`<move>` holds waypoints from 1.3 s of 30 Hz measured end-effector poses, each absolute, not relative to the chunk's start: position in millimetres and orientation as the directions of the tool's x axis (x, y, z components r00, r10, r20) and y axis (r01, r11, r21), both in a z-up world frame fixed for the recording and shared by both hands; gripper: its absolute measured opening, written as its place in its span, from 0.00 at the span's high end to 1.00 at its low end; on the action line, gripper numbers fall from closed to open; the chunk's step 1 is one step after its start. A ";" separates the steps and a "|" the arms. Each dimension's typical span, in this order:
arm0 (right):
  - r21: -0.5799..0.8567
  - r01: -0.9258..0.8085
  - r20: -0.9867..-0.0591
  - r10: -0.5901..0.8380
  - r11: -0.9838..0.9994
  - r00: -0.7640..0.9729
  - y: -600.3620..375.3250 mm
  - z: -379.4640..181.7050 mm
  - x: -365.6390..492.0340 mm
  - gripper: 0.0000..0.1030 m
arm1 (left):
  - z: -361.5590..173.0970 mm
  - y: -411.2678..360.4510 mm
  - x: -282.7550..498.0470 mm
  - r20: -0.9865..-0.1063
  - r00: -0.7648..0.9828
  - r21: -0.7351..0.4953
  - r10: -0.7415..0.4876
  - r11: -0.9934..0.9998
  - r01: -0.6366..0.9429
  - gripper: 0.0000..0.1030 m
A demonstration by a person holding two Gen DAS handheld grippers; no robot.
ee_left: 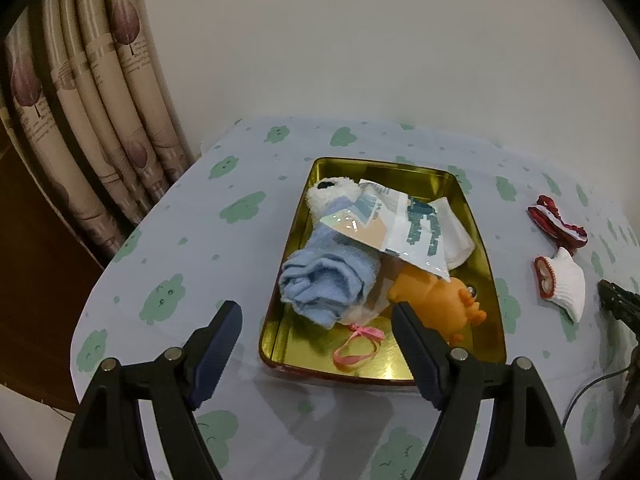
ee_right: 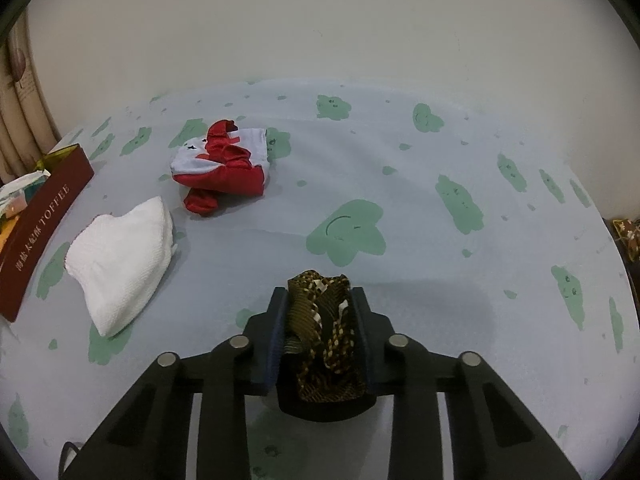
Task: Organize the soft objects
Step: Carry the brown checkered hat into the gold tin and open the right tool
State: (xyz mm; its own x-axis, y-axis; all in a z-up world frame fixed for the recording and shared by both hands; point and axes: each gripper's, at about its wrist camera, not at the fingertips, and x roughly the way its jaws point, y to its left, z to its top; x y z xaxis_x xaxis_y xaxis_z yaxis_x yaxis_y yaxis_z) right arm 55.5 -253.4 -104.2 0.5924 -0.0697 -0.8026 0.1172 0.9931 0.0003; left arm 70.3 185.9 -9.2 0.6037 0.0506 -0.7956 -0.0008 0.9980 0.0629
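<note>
My right gripper (ee_right: 319,300) is shut on a bunched brown patterned cloth (ee_right: 324,332), squeezed between its two pads just above the table. My left gripper (ee_left: 316,316) stands open with nothing between its fingers, over the near edge of a gold-lined tin (ee_left: 486,248). Inside the tin lie a rolled blue towel (ee_left: 328,284), an orange soft toy (ee_left: 440,300), a white plush (ee_left: 332,192), a plastic packet (ee_left: 392,228) and a pink ribbon (ee_left: 356,344). On the table, a white sock (ee_right: 120,260) and a red and white cloth (ee_right: 224,164) lie loose.
The tin's dark red side wall (ee_right: 40,224) with lettering shows at the left of the right wrist view. A patterned curtain (ee_left: 88,120) hangs at the far left beyond the table edge. The blue tablecloth with green shapes (ee_right: 440,160) spreads to the right.
</note>
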 end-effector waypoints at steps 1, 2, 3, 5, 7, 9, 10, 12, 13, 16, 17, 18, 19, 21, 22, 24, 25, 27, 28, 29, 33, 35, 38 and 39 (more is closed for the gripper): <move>-0.002 0.118 -0.802 -0.072 0.993 0.592 -252.8 -102.6 55.6 0.76 | -9.5 187.9 69.7 -0.795 0.604 0.059 0.053 0.998 -0.009 0.23; -0.005 0.118 -0.802 -0.074 0.993 0.593 -252.1 -101.6 55.4 0.76 | -9.5 189.7 68.9 -0.794 0.605 0.054 0.052 0.998 -0.014 0.23; -0.008 0.116 -0.801 -0.076 0.993 0.594 -251.2 -100.4 55.1 0.76 | -9.6 191.5 68.2 -0.794 0.606 0.047 0.048 0.999 -0.018 0.23; -0.012 0.120 -0.799 -0.082 0.993 0.596 -250.1 -98.3 55.1 0.76 | -9.7 195.1 66.5 -0.792 0.609 0.035 0.047 0.999 -0.032 0.23; -0.006 0.121 -0.794 -0.079 0.993 0.603 -248.9 -95.0 53.9 0.77 | -8.9 197.1 63.9 -0.784 0.618 0.036 0.052 0.999 -0.039 0.23; -0.012 0.117 -0.789 -0.081 0.993 0.608 -246.9 -92.0 52.2 0.77 | -7.8 197.7 61.6 -0.779 0.624 0.042 0.056 0.998 -0.036 0.23; -0.016 0.117 -0.787 -0.084 0.993 0.611 -246.1 -90.5 51.0 0.77 | -7.2 197.5 60.4 -0.775 0.629 0.047 0.058 0.998 -0.034 0.23; -0.014 0.114 -0.788 -0.081 0.993 0.610 -245.2 -89.8 50.1 0.77 | -7.1 197.1 60.1 -0.773 0.631 0.052 0.063 0.998 -0.035 0.23; -0.017 0.115 -0.789 -0.084 0.993 0.609 -244.8 -89.8 49.8 0.77 | -7.1 196.8 60.3 -0.773 0.631 0.049 0.060 0.998 -0.035 0.23; -0.010 0.113 -0.793 -0.077 0.994 0.605 -244.6 -90.0 49.5 0.77 | -7.0 196.0 60.0 -0.775 0.630 0.043 0.056 0.998 -0.035 0.23; -0.012 0.111 -0.792 -0.077 0.994 0.606 -243.3 -89.4 49.2 0.77 | -7.0 195.9 59.9 -0.775 0.630 0.045 0.059 0.998 -0.039 0.23; -0.011 0.108 -0.792 -0.075 0.994 0.606 -242.5 -89.0 49.2 0.77 | -7.1 195.7 60.2 -0.775 0.629 0.047 0.063 0.998 -0.042 0.23; -0.008 0.106 -0.791 -0.071 0.994 0.608 -241.0 -88.1 48.9 0.77 | -7.4 196.1 60.2 -0.776 0.628 0.049 0.067 0.998 -0.046 0.23; -0.008 0.098 -0.787 -0.066 0.995 0.613 -237.9 -85.6 48.3 0.77 | -7.5 198.0 59.9 -0.776 0.626 0.047 0.071 0.997 -0.055 0.23; -0.008 0.091 -0.785 -0.063 0.996 0.616 -235.5 -83.6 48.0 0.77 | -7.2 199.9 59.6 -0.777 0.626 0.042 0.069 0.997 -0.058 0.23; -0.008 0.078 -0.782 -0.055 0.997 0.620 -231.0 -79.5 47.5 0.77 | -6.3 202.8 59.0 -0.776 0.628 0.030 0.064 0.997 -0.065 0.23; -0.010 0.071 -0.782 -0.052 0.997 0.621 -228.3 -77.9 48.2 0.77 | -5.9 204.5 59.2 -0.775 0.629 0.025 0.062 0.997 -0.069 0.23; -0.006 0.058 -0.780 -0.041 0.998 0.624 -223.2 -75.2 50.3 0.77 | -6.0 206.3 59.6 -0.777 0.627 0.020 0.062 0.997 -0.073 0.23; -0.006 0.049 -0.777 -0.036 0.999 0.628 -218.8 -72.9 51.4 0.77 | -6.2 206.4 59.5 -0.777 0.627 0.022 0.062 0.997 -0.072 0.23; -0.006 0.041 -0.777 -0.030 0.999 0.629 -215.3 -71.6 52.5 0.77 | -6.3 207.0 59.6 -0.776 0.627 0.026 0.067 0.997 -0.074 0.23; 0.003 -0.004 -0.779 0.005 1.000 0.627 -195.7 -65.6 58.7 0.77 | -7.6 210.2 59.8 -0.778 0.624 0.029 0.077 0.996 -0.085 0.23; 0.016 -0.028 -0.780 0.030 0.999 0.625 -184.4 -61.7 61.5 0.77 | -7.4 212.5 59.2 -0.777 0.624 0.035 0.085 0.995 -0.092 0.23; 0.026 -0.070 -0.777 0.064 0.997 0.626 -165.5 -55.3 65.0 0.76 | -7.4 216.3 58.8 -0.775 0.625 0.040 0.093 0.994 -0.099 0.23; 0.033 -0.088 -0.776 0.081 0.996 0.626 -157.9 -52.9 66.1 0.76 | -8.0 217.7 59.0 -0.776 0.623 0.043 0.098 0.994 -0.103 0.23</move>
State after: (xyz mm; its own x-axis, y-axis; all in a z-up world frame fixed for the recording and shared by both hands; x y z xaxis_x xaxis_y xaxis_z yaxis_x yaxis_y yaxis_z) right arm 66.1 -157.9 -52.9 0.6257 0.0812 -0.7758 -0.0881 0.9956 0.0332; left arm 59.0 217.7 -8.0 0.6230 0.0981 -0.7761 -0.1033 0.9937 0.0427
